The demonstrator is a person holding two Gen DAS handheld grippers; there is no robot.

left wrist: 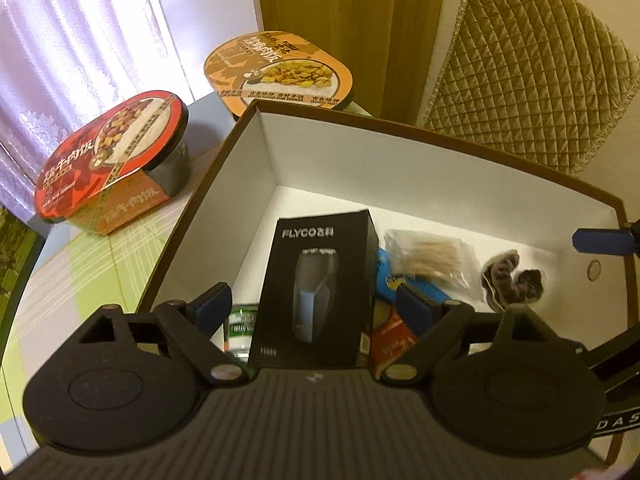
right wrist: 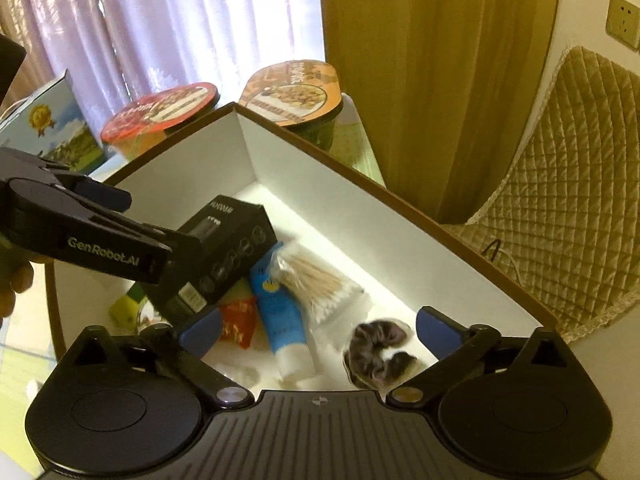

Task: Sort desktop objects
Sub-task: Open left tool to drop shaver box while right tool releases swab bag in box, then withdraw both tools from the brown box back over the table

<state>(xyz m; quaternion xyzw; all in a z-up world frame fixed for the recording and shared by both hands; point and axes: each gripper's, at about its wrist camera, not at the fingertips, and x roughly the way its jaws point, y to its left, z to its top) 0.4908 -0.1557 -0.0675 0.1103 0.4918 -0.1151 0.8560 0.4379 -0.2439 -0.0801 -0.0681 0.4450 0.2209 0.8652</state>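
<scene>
Lying tilted, black FLYCO shaver box (left wrist: 320, 284)

Brown-rimmed white cardboard box (left wrist: 400, 148), black shaver carton (left wrist: 320, 288), blue-and-white tube (right wrist: 280, 312), red-lidded meal bowl (left wrist: 116, 160), green-checked tablecloth (left wrist: 92, 264).

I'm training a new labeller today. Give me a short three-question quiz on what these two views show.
1. True or false: the black shaver box lies inside the white storage box.
2. Which lies next to the blue tube? A) cotton swabs B) a spoon C) a phone
3. Fill in: the two meal bowls, red and orange, stand ____ the storage box.

Key: 1 true. 2 A, the cotton swabs. 3 outside. Bonus: left gripper and right gripper are both open.
</scene>
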